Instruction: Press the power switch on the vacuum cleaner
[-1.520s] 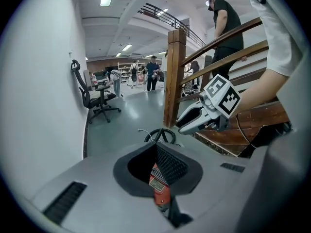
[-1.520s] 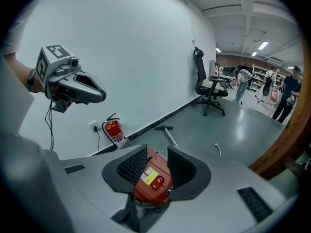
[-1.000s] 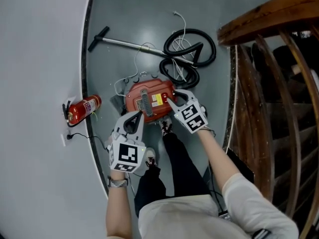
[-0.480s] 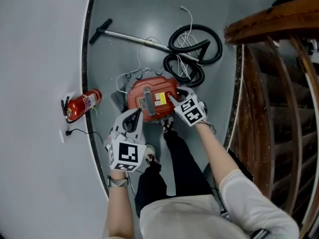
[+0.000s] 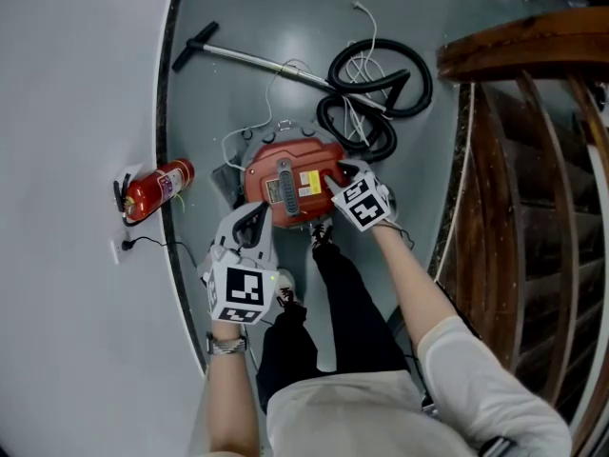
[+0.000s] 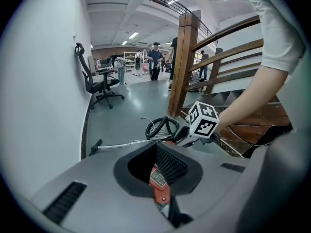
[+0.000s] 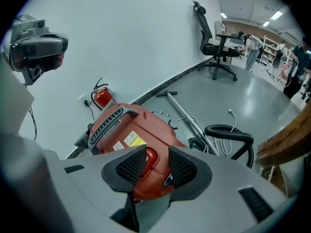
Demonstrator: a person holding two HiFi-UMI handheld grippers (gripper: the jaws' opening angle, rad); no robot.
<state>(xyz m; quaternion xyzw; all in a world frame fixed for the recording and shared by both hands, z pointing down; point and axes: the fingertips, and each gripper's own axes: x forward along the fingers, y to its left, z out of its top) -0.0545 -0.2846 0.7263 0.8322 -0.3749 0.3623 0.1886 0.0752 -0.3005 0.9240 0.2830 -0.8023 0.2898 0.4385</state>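
Observation:
The red vacuum cleaner point(image 5: 293, 181) lies on the grey floor, with a grey handle along its top. In the right gripper view, its body point(image 7: 124, 130) fills the middle. A round red switch point(image 7: 151, 157) shows in the gap between the jaws. My right gripper point(image 5: 341, 181) point(image 7: 151, 165) is open and hangs just over the vacuum's right side, pointing steeply down; whether it touches is unclear. My left gripper point(image 5: 259, 215) point(image 6: 156, 148) hovers at the vacuum's near left edge. Its pads meet at the tips and hold nothing.
A red fire extinguisher point(image 5: 152, 190) lies by the curved white wall point(image 5: 76, 160). A black hose coil point(image 5: 381, 93) and a metal wand point(image 5: 247, 57) lie beyond the vacuum. A wooden stair railing point(image 5: 533, 160) stands at the right. The person's shoes point(image 5: 319, 241) are just below the vacuum.
My right gripper has sunk closer to the vacuum's right side. The left gripper has come down a little. The jaws look the same.

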